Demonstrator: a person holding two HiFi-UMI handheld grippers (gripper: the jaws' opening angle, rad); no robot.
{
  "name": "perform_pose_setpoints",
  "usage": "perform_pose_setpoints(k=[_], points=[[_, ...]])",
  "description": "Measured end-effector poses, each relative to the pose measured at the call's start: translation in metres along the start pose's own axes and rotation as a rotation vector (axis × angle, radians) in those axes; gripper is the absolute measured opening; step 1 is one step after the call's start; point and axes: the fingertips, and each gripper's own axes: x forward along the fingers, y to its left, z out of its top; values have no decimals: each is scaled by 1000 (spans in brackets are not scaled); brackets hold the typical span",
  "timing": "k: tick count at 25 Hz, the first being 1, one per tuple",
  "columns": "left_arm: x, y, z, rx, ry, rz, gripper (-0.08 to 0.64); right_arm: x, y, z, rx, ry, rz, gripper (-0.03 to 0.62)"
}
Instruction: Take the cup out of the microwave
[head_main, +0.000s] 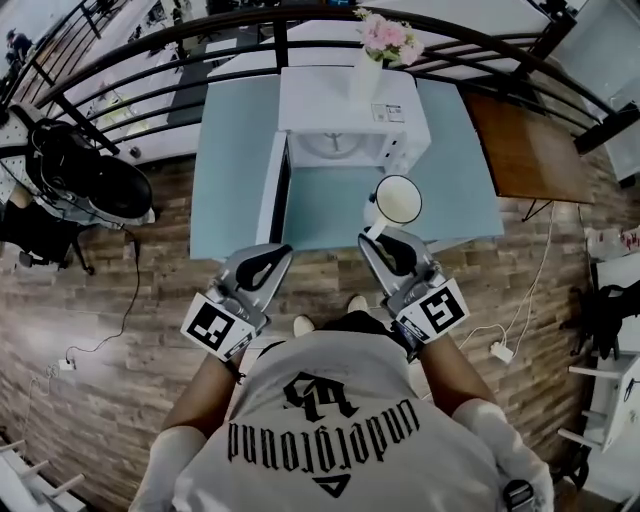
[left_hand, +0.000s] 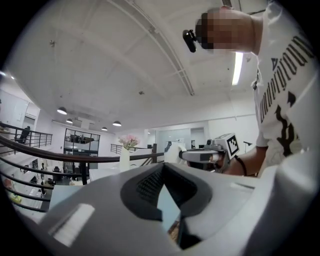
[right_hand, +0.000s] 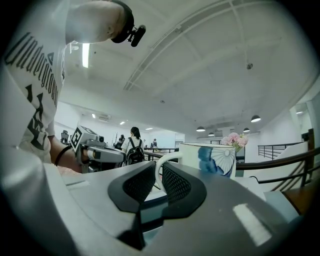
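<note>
A white cup (head_main: 397, 200) with a blue fan pattern (right_hand: 215, 160) hangs over the front of the light-blue table (head_main: 230, 170), outside the white microwave (head_main: 350, 115). My right gripper (head_main: 372, 238) is shut on the cup's handle (right_hand: 159, 172), which sits between the dark pads. The microwave's door (head_main: 273, 190) stands open to the left, and its cavity looks empty. My left gripper (head_main: 275, 255) is at the table's front edge below the door, open with nothing between its pads (left_hand: 145, 187). Both grippers point level.
A vase of pink flowers (head_main: 375, 55) stands on top of the microwave. A brown table (head_main: 525, 150) adjoins at the right, and a black railing (head_main: 150, 45) curves behind. A black chair (head_main: 85, 170) stands at the left on the wooden floor.
</note>
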Motion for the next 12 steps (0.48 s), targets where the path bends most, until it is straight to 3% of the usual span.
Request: perform_pose_setpoints(k=[12], points=[[-2, -44, 7, -14, -49, 68, 51, -57, 21, 17, 19, -42, 86, 43]])
